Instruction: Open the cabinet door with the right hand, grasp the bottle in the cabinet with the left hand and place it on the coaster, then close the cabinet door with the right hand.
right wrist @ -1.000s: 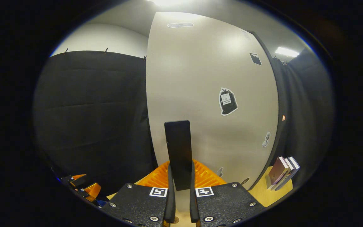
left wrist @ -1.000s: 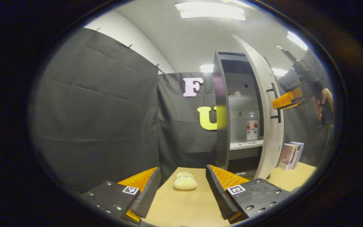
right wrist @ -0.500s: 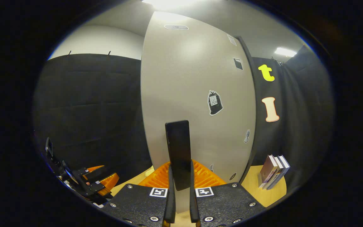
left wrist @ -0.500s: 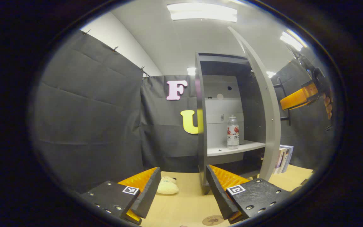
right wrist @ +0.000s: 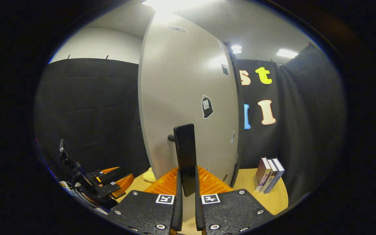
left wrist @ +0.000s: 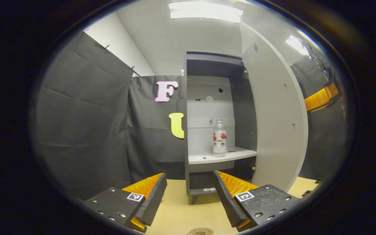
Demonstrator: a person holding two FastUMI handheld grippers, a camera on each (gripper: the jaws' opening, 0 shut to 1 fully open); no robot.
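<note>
Bottle [left wrist: 219,137] upright on cabinet shelf [left wrist: 220,157], likely light, smooth clear plastic: grip mid-body; left gripper [left wrist: 190,197] jaws spread empty, right gripper [right wrist: 186,209] clamped on door handle [right wrist: 185,156].

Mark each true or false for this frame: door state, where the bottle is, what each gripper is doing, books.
1. The cabinet door is open. True.
2. The bottle lies on its side on the table. False: it stands upright on the cabinet shelf.
3. The right gripper is shut on the door handle. True.
4. The left gripper holds the bottle. False: its fingers are apart and empty, short of the cabinet.
5. Books stand on the table beside the cabinet. True.
</note>
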